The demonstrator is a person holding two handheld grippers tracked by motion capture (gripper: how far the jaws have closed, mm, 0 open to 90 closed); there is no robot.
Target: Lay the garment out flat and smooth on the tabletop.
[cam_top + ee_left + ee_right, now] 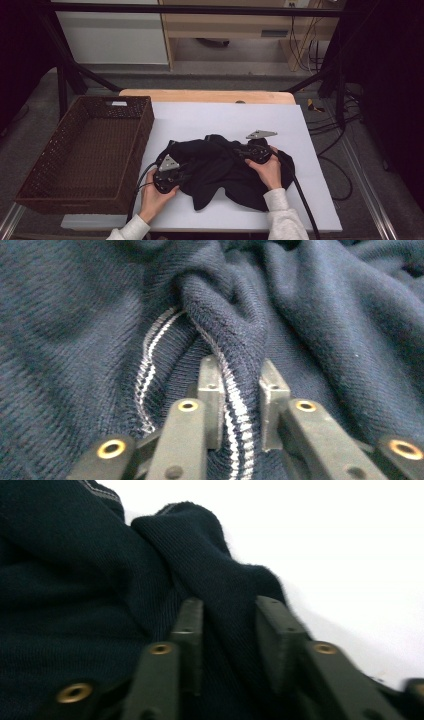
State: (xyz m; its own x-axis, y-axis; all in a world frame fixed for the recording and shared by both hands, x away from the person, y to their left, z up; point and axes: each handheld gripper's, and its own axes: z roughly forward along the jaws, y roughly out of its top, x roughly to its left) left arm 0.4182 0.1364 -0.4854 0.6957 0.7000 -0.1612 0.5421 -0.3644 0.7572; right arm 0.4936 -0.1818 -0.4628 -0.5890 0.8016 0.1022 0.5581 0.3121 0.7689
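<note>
Dark navy sweater [220, 167], crumpled, white-stitched hem, lies mid-counter [225, 117] on white sheet. Left hand-held gripper [235, 390] clamps a hem fold; right hand-held gripper [225, 630] grips another fold. Wicker basket [85, 150] just beside, left.

No words, numbers or brand marks can be read anywhere; the small pale tag [119, 103] on the far rim of the wicker basket [35, 175] is too small and blurred to make out, and the dark garment [220, 165] shows only plain stitching
</note>
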